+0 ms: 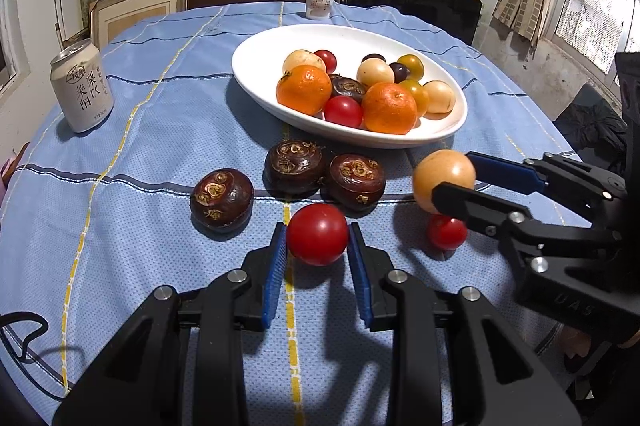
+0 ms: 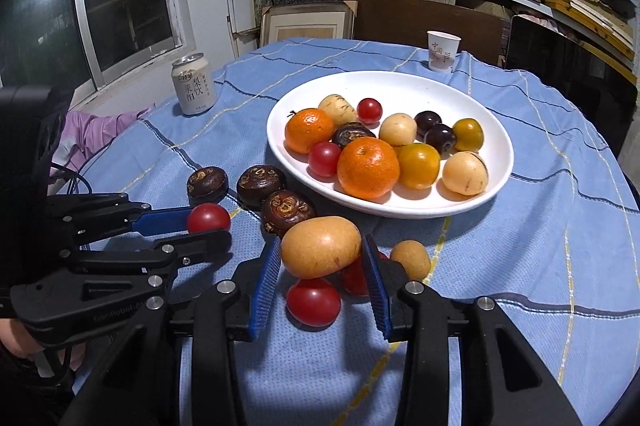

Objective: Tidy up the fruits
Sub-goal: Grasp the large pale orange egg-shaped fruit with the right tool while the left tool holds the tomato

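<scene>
Blue padded fingers of the left gripper [image 1: 317, 235] are closed against both sides of a red cherry tomato [image 1: 317, 234], which sits between the pads just above the blue checked tablecloth [image 1: 140, 234], near the camera and in front of the dark fruits. Over to the right, the right gripper [image 1: 454, 182] has its pads pressed on a tan, egg-shaped fruit [image 2: 321, 247], raised off the cloth; in the right wrist view a second red tomato [image 2: 313, 301] lies on the cloth directly under it, another red one is half hidden behind the right pad, and a small tan round fruit [image 2: 410, 259] rests just beside that pad on the right. Three dark brown, flattened fruits with pale scarred tops lie loose on the cloth between the grippers and the dish: one to the left [image 1: 222, 198], and two touching each other [image 1: 294, 168] [image 1: 356, 180] just in front of the rim. Farther back stands the white oval dish [image 1: 256, 62], holding two oranges [image 1: 304, 90], red tomatoes, yellow-green ones, tan fruits, dark purple ones and one dark brown fruit. At the far left of the table stands a pale drink can [image 1: 82, 92], and at the far edge a white paper cup [image 1: 321, 1]
</scene>
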The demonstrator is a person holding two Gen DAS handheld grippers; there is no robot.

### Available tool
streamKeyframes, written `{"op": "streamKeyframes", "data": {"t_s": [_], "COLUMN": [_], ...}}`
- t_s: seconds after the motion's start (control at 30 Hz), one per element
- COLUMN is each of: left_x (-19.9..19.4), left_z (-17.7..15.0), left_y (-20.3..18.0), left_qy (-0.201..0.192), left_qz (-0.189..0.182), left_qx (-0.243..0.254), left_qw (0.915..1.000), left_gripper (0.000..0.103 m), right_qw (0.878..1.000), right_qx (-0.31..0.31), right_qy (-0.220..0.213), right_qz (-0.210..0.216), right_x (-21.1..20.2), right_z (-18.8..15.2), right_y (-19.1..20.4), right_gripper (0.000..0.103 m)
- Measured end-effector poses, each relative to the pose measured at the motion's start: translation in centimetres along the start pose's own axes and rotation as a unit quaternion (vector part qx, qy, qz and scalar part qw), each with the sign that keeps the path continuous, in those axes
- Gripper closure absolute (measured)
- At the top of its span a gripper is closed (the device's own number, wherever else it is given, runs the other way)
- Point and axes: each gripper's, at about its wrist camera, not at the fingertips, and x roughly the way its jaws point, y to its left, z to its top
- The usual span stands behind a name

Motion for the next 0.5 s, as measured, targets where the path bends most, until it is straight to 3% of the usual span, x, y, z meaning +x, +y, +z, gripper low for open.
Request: {"op": "streamKeyframes", "data": {"t_s": [0.5], "left_x": [-0.6], "left_z": [0.7], "left_y": [-0.9], "left_qy": [-0.013], "left_qz": [-0.016], "left_qx": [0.025], "left_qw": [0.9995], "left_gripper": [0.074], "right_qw": [0.998], "right_qx": [0.053], "right_qy": [-0.024], "right_qz": [-0.02], "right_x": [-3.7], "right_z": [-2.0], "right_y": [-5.4], "right_gripper": [0.061]}}
